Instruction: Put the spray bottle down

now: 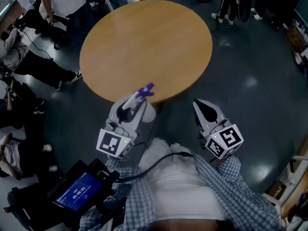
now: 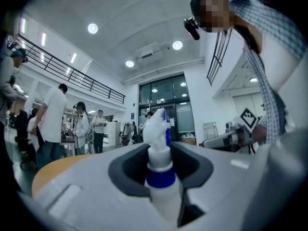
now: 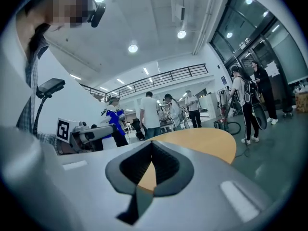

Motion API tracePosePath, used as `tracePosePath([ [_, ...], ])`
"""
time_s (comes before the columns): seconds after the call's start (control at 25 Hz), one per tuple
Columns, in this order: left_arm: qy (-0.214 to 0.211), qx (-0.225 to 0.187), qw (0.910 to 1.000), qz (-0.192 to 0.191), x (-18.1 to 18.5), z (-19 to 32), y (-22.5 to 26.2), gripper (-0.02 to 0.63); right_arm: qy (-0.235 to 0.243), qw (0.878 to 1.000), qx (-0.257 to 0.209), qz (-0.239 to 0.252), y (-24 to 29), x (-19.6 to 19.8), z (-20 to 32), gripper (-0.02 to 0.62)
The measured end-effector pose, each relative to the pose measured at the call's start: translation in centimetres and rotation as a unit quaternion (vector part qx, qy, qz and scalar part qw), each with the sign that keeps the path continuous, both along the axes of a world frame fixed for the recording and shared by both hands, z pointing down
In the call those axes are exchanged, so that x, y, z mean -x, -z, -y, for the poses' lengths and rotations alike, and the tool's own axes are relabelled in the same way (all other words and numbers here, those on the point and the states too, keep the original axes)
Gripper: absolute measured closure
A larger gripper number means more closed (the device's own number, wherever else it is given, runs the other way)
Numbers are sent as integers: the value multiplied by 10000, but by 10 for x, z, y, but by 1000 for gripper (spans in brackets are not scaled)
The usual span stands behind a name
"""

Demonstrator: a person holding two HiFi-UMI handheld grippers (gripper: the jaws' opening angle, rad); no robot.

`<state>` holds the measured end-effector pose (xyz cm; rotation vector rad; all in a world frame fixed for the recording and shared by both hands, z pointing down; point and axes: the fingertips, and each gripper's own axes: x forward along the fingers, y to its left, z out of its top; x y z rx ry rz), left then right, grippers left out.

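My left gripper [image 1: 134, 104] is shut on the neck of a white spray bottle [image 1: 144, 91] with a purple-blue trigger head. The head pokes out past the jaw tips, right over the near edge of the round wooden table [image 1: 144, 42]. In the left gripper view the spray bottle [image 2: 156, 129] fills the gap between the jaws, a blue collar under its white head. To the right, off the table, my right gripper [image 1: 198, 105] is held over the floor. The right gripper [image 3: 150, 146] has its pads meeting at the tips with nothing between them, and the table [image 3: 202, 138] lies ahead of it.
Several people [image 1: 57, 4] stand on the dark floor left of the table, and others stand at the back right. A device with a lit screen [image 1: 77, 194] and a black cable hang at my lower left. Boxes sit at the right edge [image 1: 298, 37].
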<state>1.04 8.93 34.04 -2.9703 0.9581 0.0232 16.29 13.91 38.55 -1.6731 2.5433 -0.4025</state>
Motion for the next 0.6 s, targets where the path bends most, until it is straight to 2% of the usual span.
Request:
tracePosePath([
  [0.12, 35, -64, 9998, -200, 6, 11, 9, 486, -1, 9999, 118, 37, -9, 3, 3, 592],
  [0.24, 79, -117, 9994, -309, 13, 48, 12, 485, 1, 9998, 183, 5, -15, 8, 34, 592],
  [0.4, 77, -79, 9996, -268, 17, 110, 5, 486, 9, 9997, 231, -32, -17, 14, 91, 592],
  [0.6, 53, -45, 9999, -143, 11, 116, -4, 486, 104, 9995, 193, -207, -13, 14, 99, 593],
])
